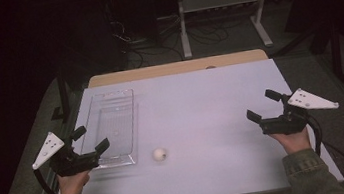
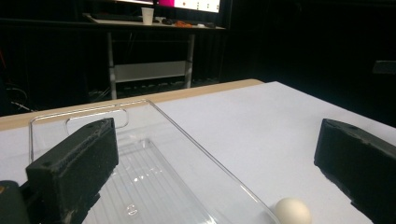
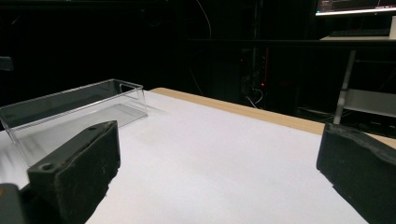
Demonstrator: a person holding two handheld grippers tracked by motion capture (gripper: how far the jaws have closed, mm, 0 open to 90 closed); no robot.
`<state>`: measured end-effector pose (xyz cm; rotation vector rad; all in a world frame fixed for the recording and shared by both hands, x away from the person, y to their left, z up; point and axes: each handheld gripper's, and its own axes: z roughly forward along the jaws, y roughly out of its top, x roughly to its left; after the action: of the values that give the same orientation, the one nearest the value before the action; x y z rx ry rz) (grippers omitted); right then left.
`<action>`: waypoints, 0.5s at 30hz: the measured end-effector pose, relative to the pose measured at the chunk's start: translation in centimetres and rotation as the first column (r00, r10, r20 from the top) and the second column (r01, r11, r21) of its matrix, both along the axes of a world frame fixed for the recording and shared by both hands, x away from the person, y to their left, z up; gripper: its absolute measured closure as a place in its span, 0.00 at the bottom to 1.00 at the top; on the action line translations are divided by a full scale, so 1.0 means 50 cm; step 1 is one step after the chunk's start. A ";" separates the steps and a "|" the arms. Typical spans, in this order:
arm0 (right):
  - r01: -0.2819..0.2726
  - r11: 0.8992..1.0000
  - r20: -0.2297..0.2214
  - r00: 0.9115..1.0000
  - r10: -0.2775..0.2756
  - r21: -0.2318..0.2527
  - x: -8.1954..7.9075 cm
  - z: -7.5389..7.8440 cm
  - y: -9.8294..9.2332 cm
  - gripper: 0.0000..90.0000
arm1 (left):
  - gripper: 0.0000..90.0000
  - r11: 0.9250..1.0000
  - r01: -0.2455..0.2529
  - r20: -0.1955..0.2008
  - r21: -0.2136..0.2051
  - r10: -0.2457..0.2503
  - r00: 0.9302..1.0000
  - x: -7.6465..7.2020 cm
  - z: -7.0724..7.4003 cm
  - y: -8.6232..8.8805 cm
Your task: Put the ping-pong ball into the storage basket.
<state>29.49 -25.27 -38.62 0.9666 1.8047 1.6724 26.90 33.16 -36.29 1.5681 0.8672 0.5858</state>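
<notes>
White table [image 1: 213, 121] surface fills the middle of the high view, with a wooden strip along its far edge and a dark room with cables and a metal frame behind. At far left, the left hand-held gripper [image 1: 90, 139] hangs over the near left corner of the clear plastic tray [image 1: 92, 115], jaws spread wide and empty; in the left gripper view the tray wall [image 2: 205, 158] runs between the two black jaws. Just right of the tray's near end, apart from its wall, a small white ball [image 1: 159, 154] lies on the bare table, seen low between the jaws in the left gripper view [image 2: 293, 211]. At far right, well apart from both, the right hand-held gripper [image 1: 263, 105] rests near the table's right edge, likewise released and holding nothing.

Risks, as judged: the ball is round and smooth, so a jaw that meets it off-centre would likely send it rolling over the table, perhaps off the near edge. A left approach may clip the light tray and shove it. A hard squeeze could squirt the ball out of the pads.
</notes>
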 end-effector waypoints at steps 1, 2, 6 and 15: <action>-0.001 1.000 0.000 1.000 0.001 -0.002 -0.001 -0.001 0.000 0.00 | 0.00 1.000 0.000 -0.002 0.003 0.000 1.000 0.001 0.000 0.001; -0.002 1.000 0.002 1.000 0.002 -0.004 -0.001 -0.002 0.000 0.00 | 0.00 1.000 -0.001 -0.003 0.003 0.001 1.000 0.002 0.000 0.001; -0.006 1.000 0.001 1.000 0.006 -0.011 0.002 -0.006 0.000 0.00 | 0.00 1.000 -0.004 -0.006 0.016 0.004 1.000 0.000 -0.001 -0.005; -0.023 0.999 0.007 1.000 0.023 -0.041 -0.001 -0.009 0.004 0.00 | 0.00 1.000 0.001 -0.021 0.010 -0.001 1.000 0.005 -0.002 -0.012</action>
<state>29.41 -25.09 -39.05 0.9244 1.8447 1.6440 27.14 32.55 -36.38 1.5862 0.8807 0.5744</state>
